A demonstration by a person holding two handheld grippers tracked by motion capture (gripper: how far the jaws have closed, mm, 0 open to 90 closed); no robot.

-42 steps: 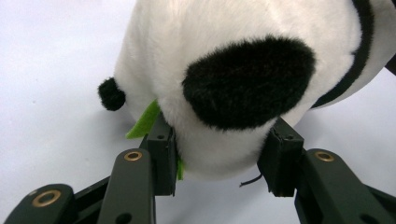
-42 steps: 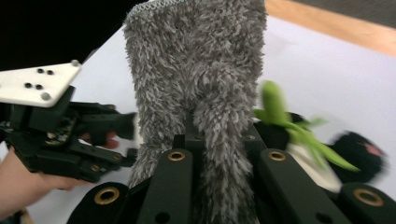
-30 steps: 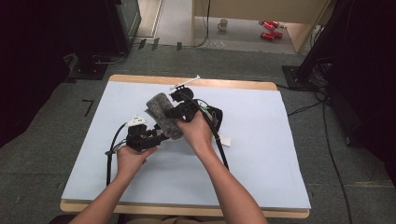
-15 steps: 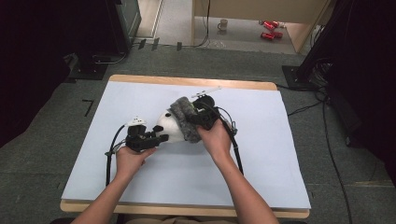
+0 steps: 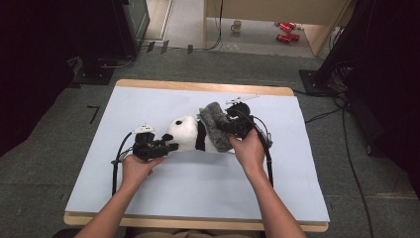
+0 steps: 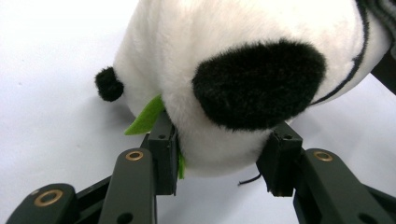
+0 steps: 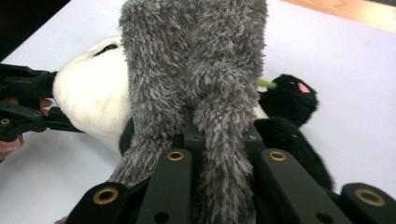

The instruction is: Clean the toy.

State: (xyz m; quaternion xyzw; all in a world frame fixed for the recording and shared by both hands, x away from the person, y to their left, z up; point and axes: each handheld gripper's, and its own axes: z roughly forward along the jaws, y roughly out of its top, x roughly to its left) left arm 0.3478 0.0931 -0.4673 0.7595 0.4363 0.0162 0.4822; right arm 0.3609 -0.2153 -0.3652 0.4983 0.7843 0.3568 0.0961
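— How many soft things are on the worktop (image 5: 148,198)?

— Two that I can count: one panda plush (image 5: 187,134), white with black patches, lying near the middle, and one shaggy grey fabric piece (image 5: 215,125) draped over its right end.

— And the tongs?

— Two pairs. The left tongs (image 5: 168,147) come in from the left and are clenched on the panda's white head end; in the left gripper view both pads press into the fur on either side of one black patch (image 6: 259,84), with one green felt leaf (image 6: 145,116) poking out beside the left pad. One small round black ear (image 6: 108,84) shows farther off to the left.

— The right pair?

— The right tongs (image 7: 217,140) are squeezed tight on the grey fabric piece; in the right gripper view its pile bunches between the jaws and hangs down over them. Behind it lie two black panda limbs (image 7: 289,100), one with a pink spot.

— Anything off the worktop?

— One mug (image 5: 237,25) and two red cans (image 5: 286,30) on the floor at the far side.
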